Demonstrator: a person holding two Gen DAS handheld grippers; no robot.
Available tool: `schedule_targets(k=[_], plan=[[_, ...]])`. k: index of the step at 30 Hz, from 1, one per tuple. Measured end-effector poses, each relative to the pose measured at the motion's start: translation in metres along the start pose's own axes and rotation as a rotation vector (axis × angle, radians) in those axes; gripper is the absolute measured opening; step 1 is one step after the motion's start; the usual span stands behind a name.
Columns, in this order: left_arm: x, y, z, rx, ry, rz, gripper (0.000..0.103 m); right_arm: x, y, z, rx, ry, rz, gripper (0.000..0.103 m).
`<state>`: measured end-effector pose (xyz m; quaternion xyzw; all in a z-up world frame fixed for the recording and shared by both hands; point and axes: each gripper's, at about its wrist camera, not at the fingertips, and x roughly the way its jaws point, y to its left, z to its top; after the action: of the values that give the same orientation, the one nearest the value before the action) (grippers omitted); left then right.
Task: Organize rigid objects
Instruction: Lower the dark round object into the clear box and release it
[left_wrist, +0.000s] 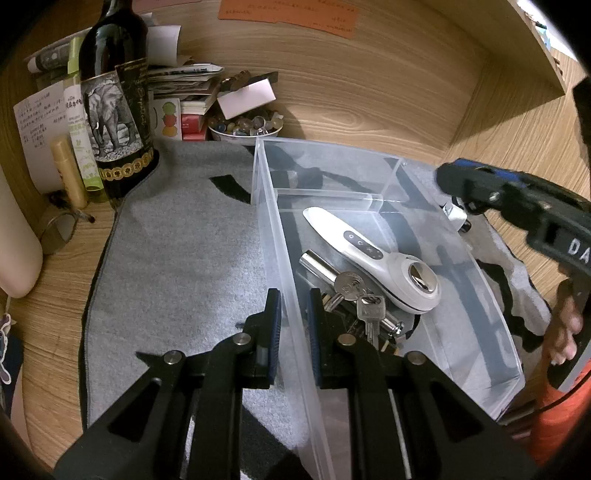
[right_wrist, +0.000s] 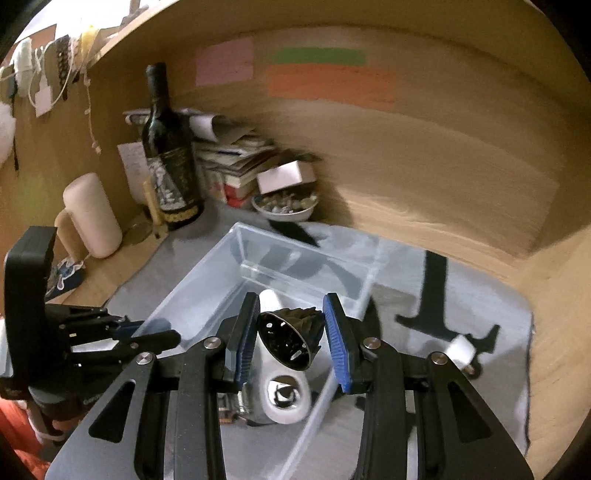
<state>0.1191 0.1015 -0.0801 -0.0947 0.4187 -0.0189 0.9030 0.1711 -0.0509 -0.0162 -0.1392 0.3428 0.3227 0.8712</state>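
Note:
A clear plastic bin (left_wrist: 373, 197) with dividers sits on a grey cloth (left_wrist: 177, 258). Its large compartment holds a white handheld device (left_wrist: 373, 254), a bunch of keys (left_wrist: 356, 295) and a silver cylinder (left_wrist: 317, 264). My left gripper (left_wrist: 294, 314) is shut on the bin's left wall, one pad on each side. It also appears in the right wrist view as the left gripper (right_wrist: 162, 334) at the bin's edge. My right gripper (right_wrist: 291, 336) is shut on a black perforated cone (right_wrist: 290, 339), hanging above the white device (right_wrist: 284, 391) inside the bin (right_wrist: 236, 266).
A dark wine bottle (left_wrist: 114, 92), a bowl of small stones (left_wrist: 245, 127) and stacked papers stand at the back left. A cream cylinder (right_wrist: 92, 214) stands at the far left. A small white-and-black piece (right_wrist: 461, 349) lies on the cloth right of the bin. Wooden walls enclose the space.

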Motion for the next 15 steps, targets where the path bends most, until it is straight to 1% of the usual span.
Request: schedule_targets(k=[2, 15], plan=[[0.0, 0.0, 0.0, 0.002, 0.0, 0.0, 0.013, 0.007, 0.004, 0.0, -0.01, 0.018, 0.02, 0.033], [-0.001, 0.0, 0.0, 0.003, 0.0, -0.001, 0.013, 0.054, 0.025, -0.004, -0.111, 0.164, 0.051, 0.033]])
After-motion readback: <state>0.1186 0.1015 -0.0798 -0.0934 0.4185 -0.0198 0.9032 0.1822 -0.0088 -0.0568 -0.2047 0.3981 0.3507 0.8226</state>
